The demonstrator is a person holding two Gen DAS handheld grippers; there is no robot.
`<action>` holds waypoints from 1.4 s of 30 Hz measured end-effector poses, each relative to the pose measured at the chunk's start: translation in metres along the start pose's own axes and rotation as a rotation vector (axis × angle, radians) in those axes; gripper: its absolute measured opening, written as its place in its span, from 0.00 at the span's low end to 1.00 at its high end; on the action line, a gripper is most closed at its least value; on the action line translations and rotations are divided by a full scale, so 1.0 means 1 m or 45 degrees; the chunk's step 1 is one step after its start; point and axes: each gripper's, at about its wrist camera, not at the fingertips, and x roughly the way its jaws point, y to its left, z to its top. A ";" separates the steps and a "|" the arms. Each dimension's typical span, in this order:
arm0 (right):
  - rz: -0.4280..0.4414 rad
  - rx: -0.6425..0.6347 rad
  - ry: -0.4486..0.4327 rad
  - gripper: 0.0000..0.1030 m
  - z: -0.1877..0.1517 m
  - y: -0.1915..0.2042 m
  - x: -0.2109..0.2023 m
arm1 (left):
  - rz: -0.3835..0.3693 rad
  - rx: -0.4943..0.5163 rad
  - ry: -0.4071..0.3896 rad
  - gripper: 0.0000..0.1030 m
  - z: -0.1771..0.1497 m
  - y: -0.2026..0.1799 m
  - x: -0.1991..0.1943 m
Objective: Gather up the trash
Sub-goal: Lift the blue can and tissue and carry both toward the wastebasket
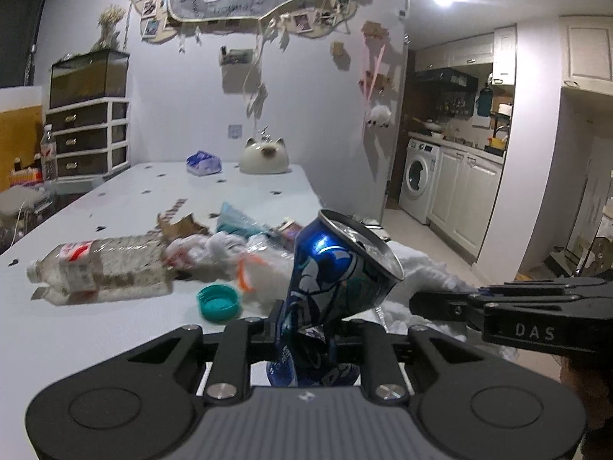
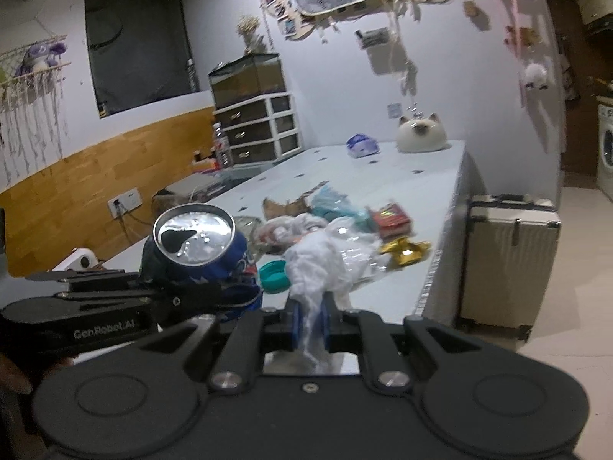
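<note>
A: What is the left hand-held gripper point(image 1: 304, 329) carrying?

B: It is clamping a crushed blue can point(image 1: 333, 268) between its fingers, squeezing the dented lower half. The can is tilting, with its silver top leaning away toward the right in the left wrist view. From the right wrist view the same can point(image 2: 199, 245) is showing its opened lid, sitting just left of the right hand-held gripper point(image 2: 310, 326).

A: And the right one?

B: Its jaws are pinching a wad of white tissue point(image 2: 318, 268), which is bulging out above the blue pads point(image 2: 295, 324). The two tools are hovering side by side at the near end of the counter point(image 1: 95, 329).

A: Where is the remaining trash lying?

B: Ahead of both, on the counter. A flattened clear plastic bottle point(image 1: 103, 268) is lying on its side to the left of the can, and a teal cap point(image 1: 218, 301) is sitting just in front of the left tool's fingers. Behind them, crumpled clear plastic wrap point(image 1: 230, 249), torn cardboard point(image 1: 180, 224) and a teal wrapper point(image 1: 237, 222) are piling together. A red packet point(image 2: 390, 220) and a gold foil wrapper point(image 2: 406, 251) are lying further right, near the counter's edge.
</note>
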 end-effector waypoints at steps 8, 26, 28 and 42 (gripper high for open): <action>-0.147 0.016 -0.047 0.11 -0.011 -0.043 -0.045 | -0.034 -0.014 -0.012 0.20 -0.007 -0.057 0.013; -0.465 0.166 -0.042 0.11 -0.074 -0.155 -0.123 | -0.205 0.027 0.063 0.20 -0.043 -0.182 0.069; -0.486 0.191 -0.041 0.11 -0.083 -0.169 -0.125 | -0.223 0.021 0.087 0.20 -0.049 -0.193 0.082; -0.576 0.424 0.153 0.11 -0.169 -0.263 -0.048 | -0.245 -0.052 0.362 0.20 -0.133 -0.226 0.230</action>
